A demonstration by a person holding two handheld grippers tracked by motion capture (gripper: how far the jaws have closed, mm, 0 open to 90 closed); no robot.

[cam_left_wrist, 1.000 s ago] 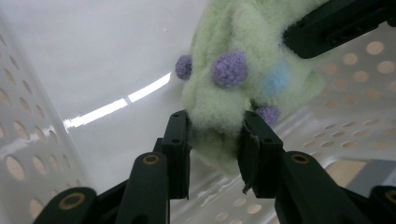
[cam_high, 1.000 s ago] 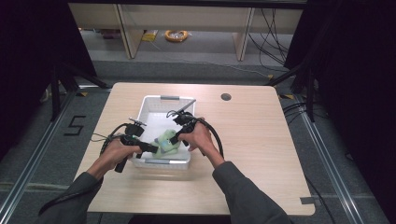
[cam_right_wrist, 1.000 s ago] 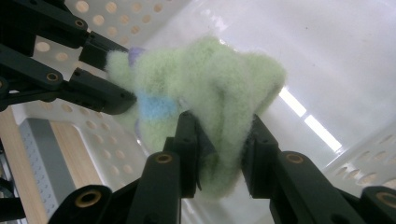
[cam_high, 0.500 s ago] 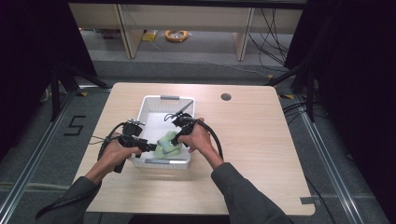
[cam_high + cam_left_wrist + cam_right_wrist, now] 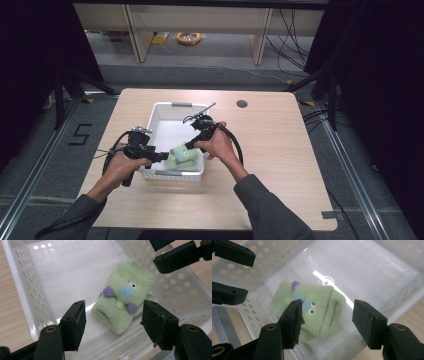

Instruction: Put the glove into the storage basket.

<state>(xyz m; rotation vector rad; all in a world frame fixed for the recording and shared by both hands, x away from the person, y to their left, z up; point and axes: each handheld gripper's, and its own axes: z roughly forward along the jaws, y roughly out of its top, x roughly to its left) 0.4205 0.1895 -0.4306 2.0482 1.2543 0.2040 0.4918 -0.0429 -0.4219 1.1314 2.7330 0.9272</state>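
Observation:
A folded green fleece toy (image 5: 181, 155) with eyes, a blue patch, purple pom-poms and a yellow button lies in the near right corner of a white perforated basket (image 5: 165, 112). In the left gripper view the toy (image 5: 125, 293) lies beyond my open left gripper (image 5: 113, 326); nothing sits between its jaws. In the right gripper view the toy (image 5: 312, 307) lies under my open right gripper (image 5: 327, 325), apart from the jaws. From above, the left gripper (image 5: 159, 157) hangs over the basket's near left rim and the right gripper (image 5: 190, 142) reaches in from the right.
The basket (image 5: 30, 295) stands on a light wooden table (image 5: 280, 150) with a round cable hole (image 5: 242, 104) at the back. A thin grey rod (image 5: 209, 107) rests on the basket's far right corner. Black cables loop from both grippers.
Both hands drew slightly apart and back from the toy, which now lies free on the basket floor. Both grippers stand open above it.

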